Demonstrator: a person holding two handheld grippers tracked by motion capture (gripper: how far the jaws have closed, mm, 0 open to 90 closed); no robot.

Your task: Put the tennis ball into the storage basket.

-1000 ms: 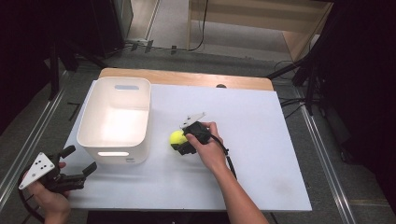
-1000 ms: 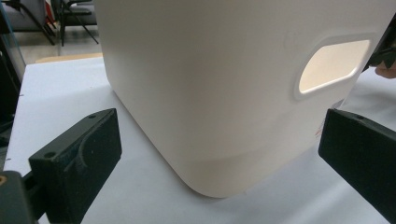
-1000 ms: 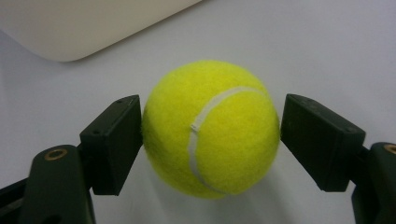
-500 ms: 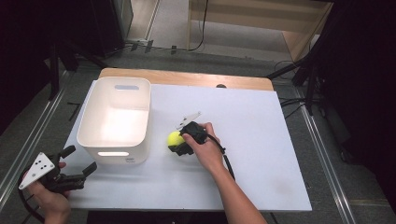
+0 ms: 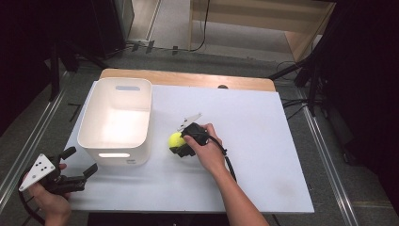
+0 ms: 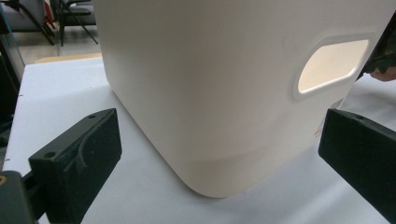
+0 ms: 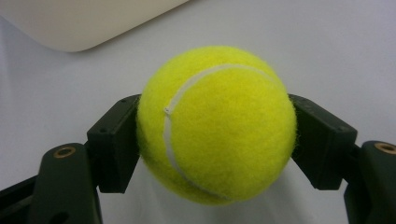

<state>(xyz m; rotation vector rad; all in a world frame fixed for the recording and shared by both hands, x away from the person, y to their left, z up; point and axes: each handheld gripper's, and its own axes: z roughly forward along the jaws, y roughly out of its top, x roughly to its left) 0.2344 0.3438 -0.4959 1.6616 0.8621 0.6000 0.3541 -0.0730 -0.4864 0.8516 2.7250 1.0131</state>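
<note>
While one bin [image 5: 116,122] stands near, right gripper [image 7: 215,135] seemingly clamps one ball [image 7: 217,123].

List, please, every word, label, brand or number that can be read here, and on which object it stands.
No text can be read.
Faint reddish print low on the white bin wall, near the handle hole: too small and blurred to read.
Tennis ball in the right gripper: a white seam, no visible print.
White table: no text.
</note>
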